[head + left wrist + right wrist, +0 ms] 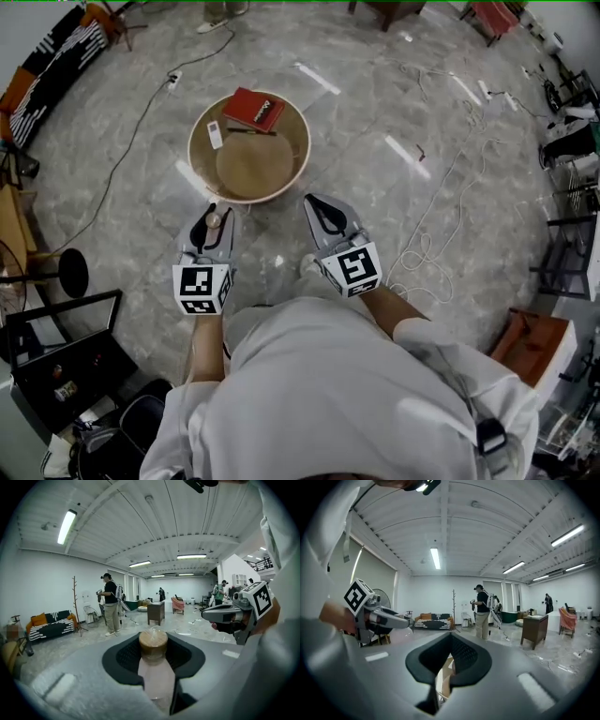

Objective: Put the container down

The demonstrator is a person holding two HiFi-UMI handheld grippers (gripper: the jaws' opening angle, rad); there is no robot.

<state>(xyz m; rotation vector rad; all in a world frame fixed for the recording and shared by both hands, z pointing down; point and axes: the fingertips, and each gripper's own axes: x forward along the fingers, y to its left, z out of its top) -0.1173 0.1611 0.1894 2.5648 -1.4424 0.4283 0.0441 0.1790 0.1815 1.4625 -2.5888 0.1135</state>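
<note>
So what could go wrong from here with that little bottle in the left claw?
The left gripper holds the brown-capped bottle lying almost level along its jaws. Set down like that, it may land on its side and roll off the round table. The table's far part already carries a red book and a remote, so reaching too far could knock them.

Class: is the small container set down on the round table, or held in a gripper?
Held. The container sits clamped in the left gripper, short of the round table, not on it.
</note>
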